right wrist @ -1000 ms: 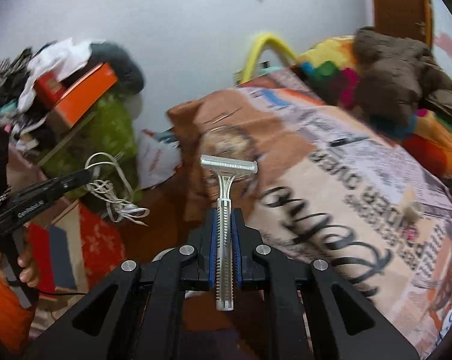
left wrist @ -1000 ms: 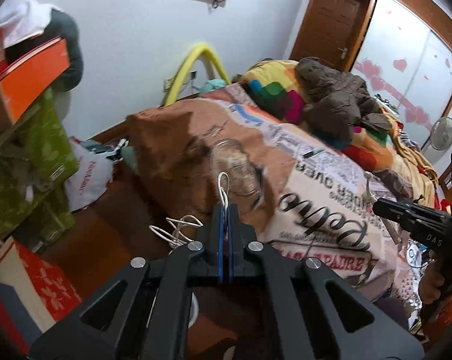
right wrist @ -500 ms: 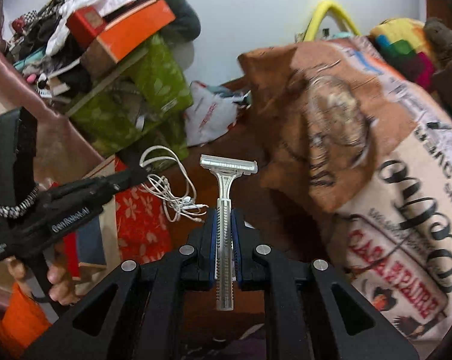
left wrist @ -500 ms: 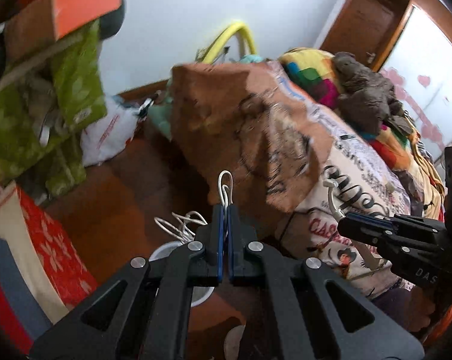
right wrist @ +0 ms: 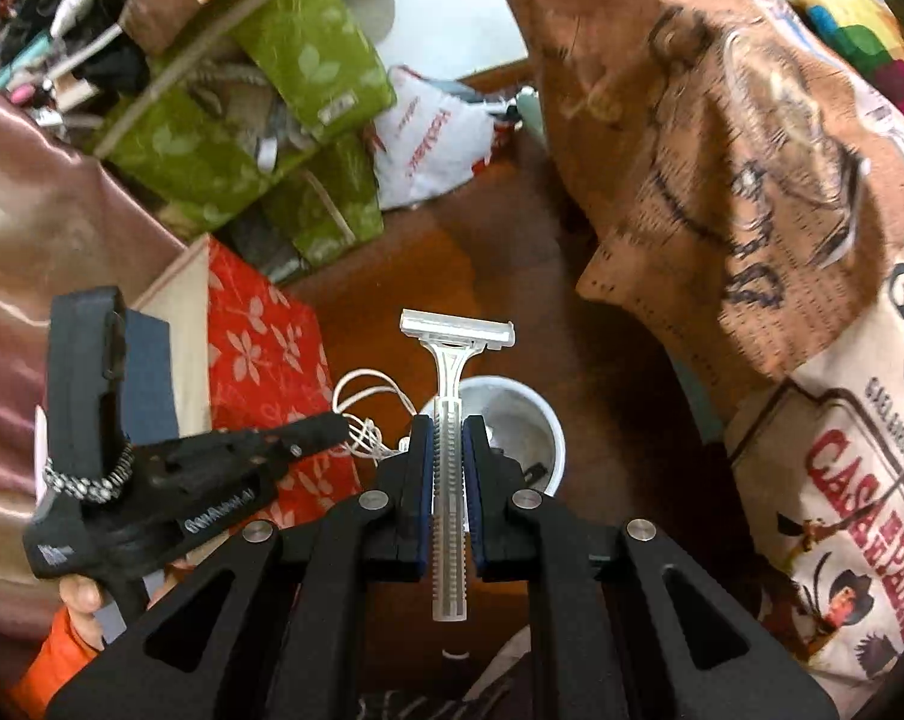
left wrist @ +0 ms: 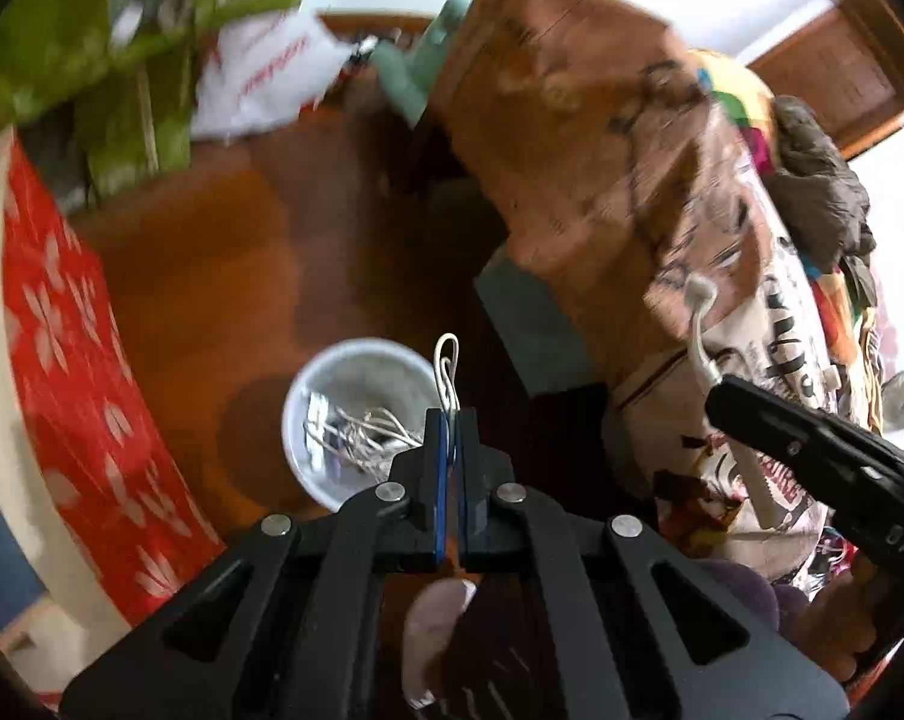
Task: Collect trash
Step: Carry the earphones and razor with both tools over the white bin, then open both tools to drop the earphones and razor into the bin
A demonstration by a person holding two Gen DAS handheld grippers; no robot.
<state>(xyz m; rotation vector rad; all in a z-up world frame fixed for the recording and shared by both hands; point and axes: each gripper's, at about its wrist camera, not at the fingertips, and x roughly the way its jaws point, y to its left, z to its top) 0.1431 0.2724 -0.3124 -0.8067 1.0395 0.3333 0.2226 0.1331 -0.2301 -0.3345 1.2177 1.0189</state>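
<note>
Left gripper (left wrist: pixel 450 420) jaws clamped on white cord (left wrist: pixel 446 360); right gripper (right wrist: pixel 449 426) jaws clamped on razor (right wrist: pixel 452 420). Above white bin (left wrist: pixel 356 420), lower centre. Risk: tangled cord snagging jaws, missing bin.

My left gripper (left wrist: pixel 450 420) points steeply down, jaws clamped tight on a thin white cord (left wrist: pixel 446 360) that loops out past the tips toward 12 o'clock. My right gripper (right wrist: pixel 450 429) also points steeply down, jaws closed on the handle of a disposable razor (right wrist: pixel 452 450), its head toward 12 o'clock. In the right wrist view the left gripper sits at 9 o'clock, with fingers (right wrist: pixel 80 591) wrapped on its grip.
</note>
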